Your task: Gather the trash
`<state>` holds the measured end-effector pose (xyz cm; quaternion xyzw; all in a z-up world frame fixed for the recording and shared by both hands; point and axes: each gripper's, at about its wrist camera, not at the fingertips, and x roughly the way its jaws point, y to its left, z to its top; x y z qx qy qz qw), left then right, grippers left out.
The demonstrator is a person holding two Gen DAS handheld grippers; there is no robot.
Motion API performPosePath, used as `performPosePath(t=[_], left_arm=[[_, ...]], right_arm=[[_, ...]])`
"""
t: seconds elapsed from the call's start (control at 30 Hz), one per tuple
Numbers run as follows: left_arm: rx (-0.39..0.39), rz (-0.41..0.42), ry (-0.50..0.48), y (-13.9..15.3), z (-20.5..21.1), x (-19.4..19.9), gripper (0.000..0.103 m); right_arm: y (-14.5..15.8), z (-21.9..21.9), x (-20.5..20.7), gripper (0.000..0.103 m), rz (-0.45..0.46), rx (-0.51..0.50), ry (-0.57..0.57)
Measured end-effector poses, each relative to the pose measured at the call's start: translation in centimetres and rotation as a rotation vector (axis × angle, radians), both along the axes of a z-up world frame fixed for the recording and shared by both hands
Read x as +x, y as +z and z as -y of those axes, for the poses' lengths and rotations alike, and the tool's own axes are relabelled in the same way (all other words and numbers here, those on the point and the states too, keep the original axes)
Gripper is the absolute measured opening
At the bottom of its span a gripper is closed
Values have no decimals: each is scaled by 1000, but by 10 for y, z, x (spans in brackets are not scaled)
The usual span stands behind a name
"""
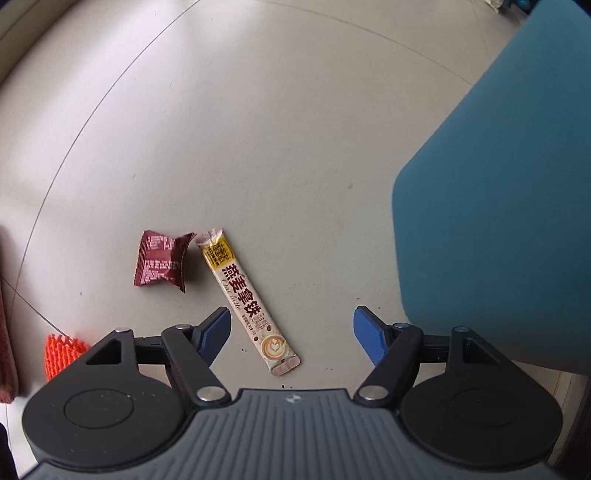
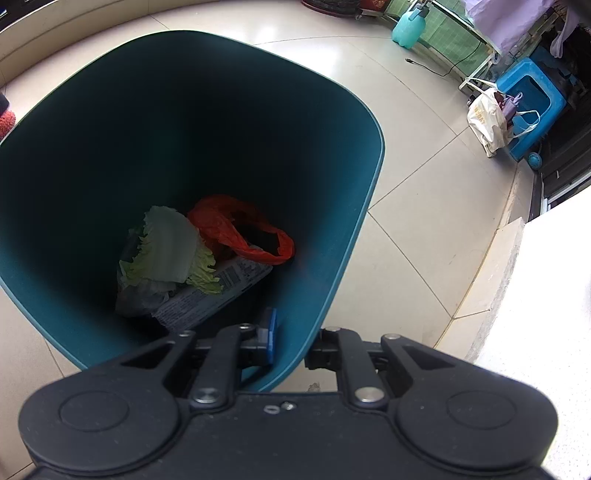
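Observation:
On the floor in the left wrist view lie a cream coffee-stick sachet [image 1: 246, 301] and, to its left, a crumpled dark red wrapper [image 1: 162, 261]. My left gripper [image 1: 291, 338] hovers over them, open, its blue pads wide apart with the sachet's lower end between them, untouched. The teal trash bin [image 1: 498, 229] stands at the right. In the right wrist view my right gripper [image 2: 291, 341] is shut on the near wall of the teal bin [image 2: 340, 258], one blue pad inside. Inside lie a cabbage leaf [image 2: 168, 247], an orange plastic bag [image 2: 240, 229] and a printed wrapper [image 2: 218, 291].
An orange mesh scrap [image 1: 59, 352] and a reddish mat edge [image 1: 5, 332] lie at the left of the tiled floor. Far right stand a blue stool [image 2: 532, 99], a white shopping bag [image 2: 487, 122], a teal spray bottle [image 2: 408, 27] and a white ledge [image 2: 535, 295].

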<state>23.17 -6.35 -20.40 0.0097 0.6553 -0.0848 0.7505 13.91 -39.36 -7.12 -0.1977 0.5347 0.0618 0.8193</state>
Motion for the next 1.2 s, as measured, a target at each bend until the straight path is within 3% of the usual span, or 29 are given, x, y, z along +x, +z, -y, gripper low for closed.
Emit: performPosePath(t=[0.17, 0.43, 0.6, 0.87, 1.2], left_arm=[[13, -61, 103, -50, -14, 9, 73], [57, -74, 110, -80, -8, 6, 69], [82, -84, 118, -91, 2, 3, 37], [98, -43, 118, -79, 3, -8, 28], [43, 7, 128, -25, -16, -19, 21]], right_arm=[[0, 0, 0, 13, -3, 0, 1], [0, 0, 0, 13, -3, -1, 0], [0, 0, 0, 13, -3, -1, 1], [0, 0, 0, 13, -3, -1, 1], [-1, -1, 0, 13, -1, -7, -4]])
